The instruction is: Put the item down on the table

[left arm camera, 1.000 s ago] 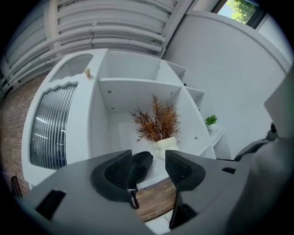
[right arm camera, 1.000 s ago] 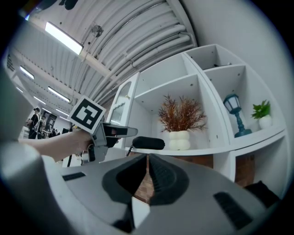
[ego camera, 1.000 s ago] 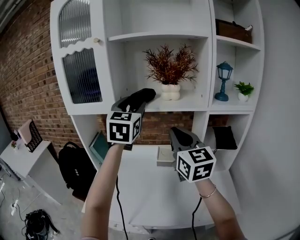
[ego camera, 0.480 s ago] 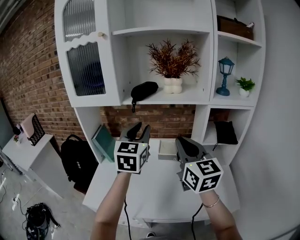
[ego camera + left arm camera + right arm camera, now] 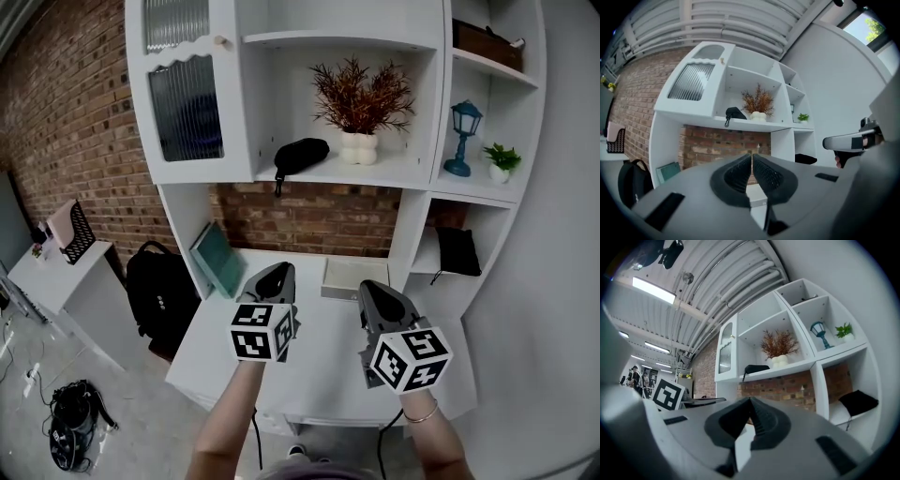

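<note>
A black pouch [image 5: 302, 153] lies on the white cabinet's middle shelf, beside a potted dry plant [image 5: 362, 98]; it also shows in the left gripper view [image 5: 735, 113] and the right gripper view [image 5: 757, 368]. My left gripper [image 5: 275, 273] hovers over the white table [image 5: 323, 347], well below the pouch. Its jaws [image 5: 752, 157] are closing and stand all but together, with nothing between them. My right gripper [image 5: 371, 289] hangs beside it at the same height, shut and empty [image 5: 750, 401].
A flat white box [image 5: 354, 277] lies at the table's back, and a teal book [image 5: 217, 258] leans at its left. A blue lantern [image 5: 461, 141] and a small green plant [image 5: 504, 161] stand on the right shelf, with a black cushion [image 5: 459, 250] below. A black backpack [image 5: 161, 295] sits on the floor at left.
My left gripper came down from the shelf to table height, leaving the black pouch on the shelf, and its jaws went from open to shut. The right gripper sank slightly.
</note>
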Available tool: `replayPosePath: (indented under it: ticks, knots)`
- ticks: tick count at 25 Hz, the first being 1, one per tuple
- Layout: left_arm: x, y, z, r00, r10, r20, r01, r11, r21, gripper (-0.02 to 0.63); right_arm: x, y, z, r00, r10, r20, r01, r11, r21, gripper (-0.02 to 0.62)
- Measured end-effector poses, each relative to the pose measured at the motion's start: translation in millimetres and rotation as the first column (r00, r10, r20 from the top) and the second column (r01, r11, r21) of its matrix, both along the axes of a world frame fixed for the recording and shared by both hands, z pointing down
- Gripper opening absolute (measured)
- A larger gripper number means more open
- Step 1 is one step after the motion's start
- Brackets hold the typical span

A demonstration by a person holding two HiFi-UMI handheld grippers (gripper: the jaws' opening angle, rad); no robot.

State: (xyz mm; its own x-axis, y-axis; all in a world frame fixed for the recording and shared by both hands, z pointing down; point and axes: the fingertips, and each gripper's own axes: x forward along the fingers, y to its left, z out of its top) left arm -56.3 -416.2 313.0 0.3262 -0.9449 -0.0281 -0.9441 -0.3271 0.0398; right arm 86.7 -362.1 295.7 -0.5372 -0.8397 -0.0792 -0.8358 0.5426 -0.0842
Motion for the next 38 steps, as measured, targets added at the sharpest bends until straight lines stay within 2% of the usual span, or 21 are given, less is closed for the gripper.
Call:
replayPosePath:
  ticks: [5,11,23,29,38]
  knots:
    - [-11,16,30,0.997,-0.028,-0.077,0.024,0.998,-0.06,0.002,3,8,18,1.0,0.005,0.021,-0.004,0.999,-0.044,0.003]
    - [-13,35,51,0.992,-0.039,-0.118,0.03,0.997,-0.074,0.0,4,20,38,0.999,0.014,0.039,-0.011,0.997,-0.081,0.002]
    - [2,76,91,0.999,-0.025,-0.024,0.024,0.998,-0.055,0.0,7,47,89,0.999,-0.002,0.041,0.009,0.985,-0.17,0.002]
    - [6,87,113,1.0,-0.024,-0.013,0.022,0.996,-0.088,0.0,18,50,113,0.998,0.038,0.041,-0.028,0.976,-0.215,0.002]
    - [16,100,132,0.999,-0.002,0.034,0.005,0.994,-0.113,0.0,25,61,131,0.999,0.032,0.023,-0.026,0.972,-0.233,0.002]
